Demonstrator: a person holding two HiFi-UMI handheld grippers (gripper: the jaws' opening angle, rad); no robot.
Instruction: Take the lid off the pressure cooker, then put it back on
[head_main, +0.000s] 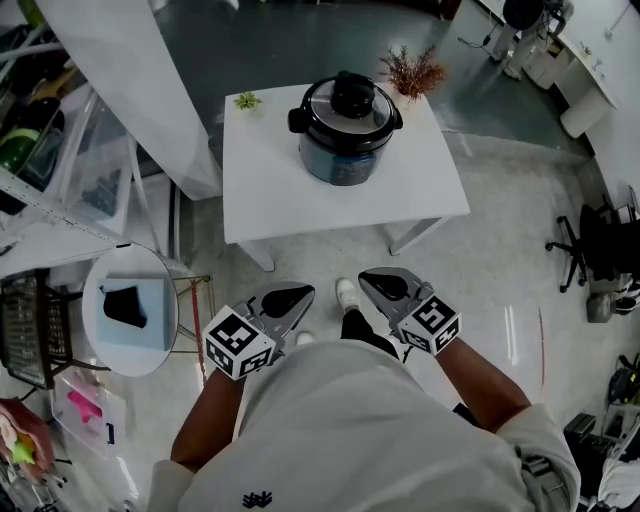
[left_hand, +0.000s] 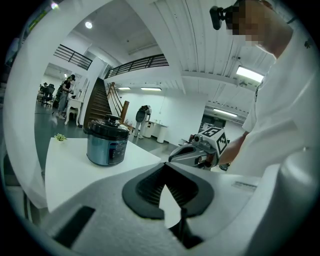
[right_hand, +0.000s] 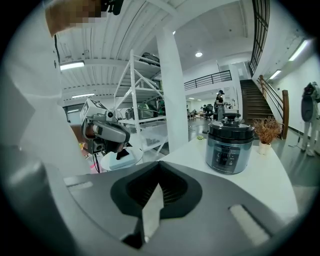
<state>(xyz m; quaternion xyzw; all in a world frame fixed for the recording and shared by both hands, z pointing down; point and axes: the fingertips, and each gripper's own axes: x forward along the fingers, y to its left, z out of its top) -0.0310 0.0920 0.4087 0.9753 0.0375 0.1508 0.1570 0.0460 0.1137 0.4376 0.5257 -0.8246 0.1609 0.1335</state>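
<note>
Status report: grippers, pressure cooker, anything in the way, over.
Left gripper and right gripper both shut, empty, short of the table. Pressure cooker on it, lid on. Path open; green plant and dried plant at far corners.

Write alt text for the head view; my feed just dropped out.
A pressure cooker, lid on, stands on a white table, seen from above. Short of the table, the person holds the left tool and the right tool side by side, both shut and empty, pointing toward the cooker.

The grey-blue pressure cooker (head_main: 338, 152) is standing upright on the white table (head_main: 290, 205), toward its 1 o'clock, wearing its black-knobbed lid (head_main: 346, 104), panel facing 6 o'clock.
</note>
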